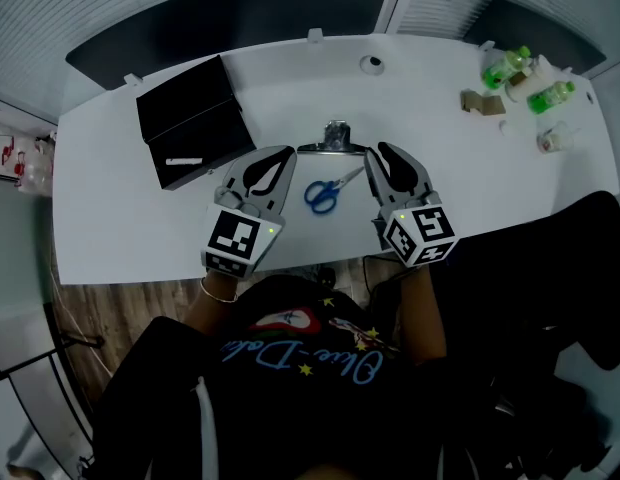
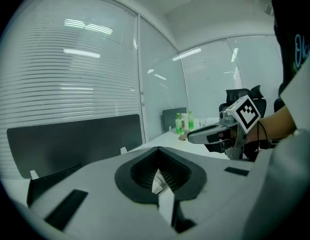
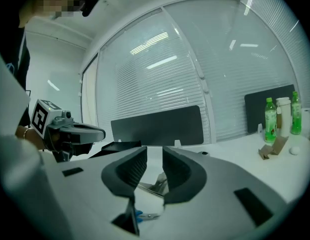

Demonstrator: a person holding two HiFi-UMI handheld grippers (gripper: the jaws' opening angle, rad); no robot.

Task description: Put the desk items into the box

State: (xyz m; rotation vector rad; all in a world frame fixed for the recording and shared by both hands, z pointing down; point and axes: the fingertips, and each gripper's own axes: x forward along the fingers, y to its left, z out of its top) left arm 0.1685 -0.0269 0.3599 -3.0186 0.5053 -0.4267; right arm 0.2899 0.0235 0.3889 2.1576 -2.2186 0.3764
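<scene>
Left tool (image 1: 271, 161), right tool (image 1: 381, 156) flank scissors (image 1: 325, 191)

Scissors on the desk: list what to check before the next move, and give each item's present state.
1. The scissors lie loose on the desk between both grippers: ok.
2. Fingers of the right gripper apart, nothing between them: ok.
3. Fingers of the left gripper apart: not ok, they are together.
4. The black box stands open: ok.
5. Blade tips apart from the metal clip: cannot tell.
</scene>
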